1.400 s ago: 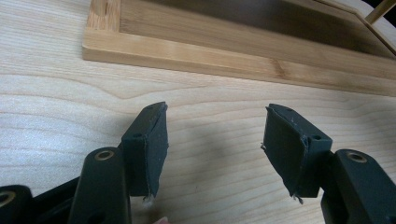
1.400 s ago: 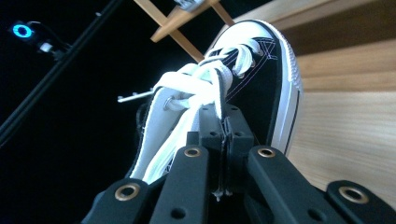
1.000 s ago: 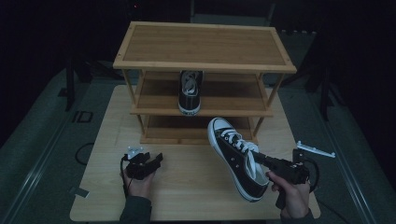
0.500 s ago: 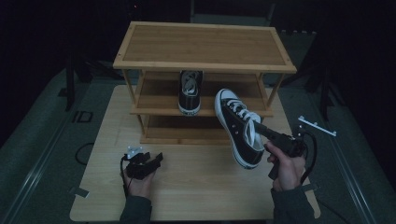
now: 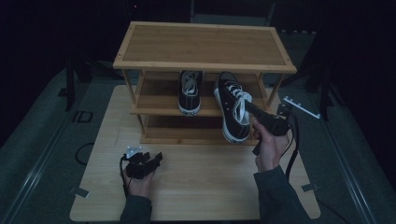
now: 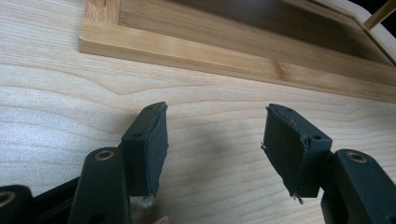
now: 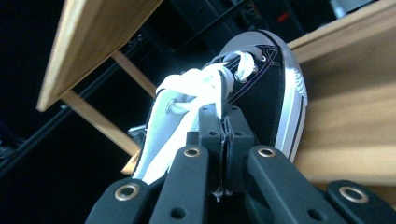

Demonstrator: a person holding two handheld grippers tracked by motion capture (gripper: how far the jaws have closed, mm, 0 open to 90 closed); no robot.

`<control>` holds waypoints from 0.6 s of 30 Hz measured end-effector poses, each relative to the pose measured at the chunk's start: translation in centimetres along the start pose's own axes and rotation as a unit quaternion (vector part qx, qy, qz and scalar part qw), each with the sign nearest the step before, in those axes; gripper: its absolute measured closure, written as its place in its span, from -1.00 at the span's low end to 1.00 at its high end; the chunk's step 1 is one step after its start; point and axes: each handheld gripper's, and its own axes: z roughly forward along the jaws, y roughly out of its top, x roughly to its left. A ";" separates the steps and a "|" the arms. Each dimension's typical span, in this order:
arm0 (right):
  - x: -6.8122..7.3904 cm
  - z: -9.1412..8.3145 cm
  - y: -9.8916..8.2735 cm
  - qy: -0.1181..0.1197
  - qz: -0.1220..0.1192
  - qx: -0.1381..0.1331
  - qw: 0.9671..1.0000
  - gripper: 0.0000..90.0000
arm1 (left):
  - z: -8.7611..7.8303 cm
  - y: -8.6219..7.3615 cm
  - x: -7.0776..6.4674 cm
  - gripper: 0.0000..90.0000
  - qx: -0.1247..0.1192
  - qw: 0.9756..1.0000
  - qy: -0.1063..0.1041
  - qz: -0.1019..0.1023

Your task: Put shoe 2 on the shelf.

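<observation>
Right hand-held gripper: jaws pinched together on the laces and tongue of a black sneaker, white sole rim showing, carried in the air at the front of the rack, level with the middle shelf, toe toward the rack's far side, heel hanging over the front rail. In the right gripper view, same clamp seen close: hand-held gripper closed on white lace, sneaker tilted, shelf boards beside and above it.

Left hand-held gripper: jaws apart, nothing between them, resting low on the surface near its front left corner. In the left gripper view, pads spread wide over bare wood grain, rack's bottom rail just ahead.

Second sneaker: already on the middle shelf, left of centre, heel toward the front, just beside the held one but apart from it.

Surface: pale wood board, rounded corners, rack standing toward its far edge. White bracket lying off the right edge on grey floor covering. Room dark all round, black background, dark stand legs at far left and far right.
</observation>
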 end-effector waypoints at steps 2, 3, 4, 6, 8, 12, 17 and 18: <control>0.1 0.8 0.1 -0.009 -0.005 -0.002 1.000 0.97 | 0.0 0.0 0.0 -0.10 -0.002 1.000 -0.001 -0.003; 0.1 0.8 0.1 -0.009 -0.005 -0.002 1.000 0.97 | 0.0 0.0 0.0 -0.10 -0.002 1.000 -0.001 -0.003; 0.1 1.2 0.2 -0.012 -0.005 -0.003 1.000 0.97 | 0.0 0.0 0.1 -0.10 -0.001 1.000 -0.001 -0.003; 0.0 2.2 0.3 -0.022 -0.005 -0.006 1.000 0.97 | 0.0 0.0 0.1 -0.10 -0.002 1.000 -0.001 -0.006; -0.1 2.8 0.4 -0.026 -0.003 -0.009 1.000 0.97 | 0.0 0.0 0.1 -0.09 -0.001 1.000 -0.001 -0.007; -0.2 4.1 0.5 -0.039 -0.003 -0.014 0.999 0.97 | 0.1 0.0 0.1 -0.10 -0.001 1.000 -0.001 -0.008; 0.0 5.5 0.5 -0.049 -0.013 -0.020 0.999 0.97 | 0.1 0.1 0.2 -0.10 0.001 1.000 -0.003 -0.011; 0.1 5.7 0.5 -0.051 -0.014 -0.021 0.998 0.97 | 0.1 0.1 0.1 -0.10 0.000 1.000 -0.003 -0.012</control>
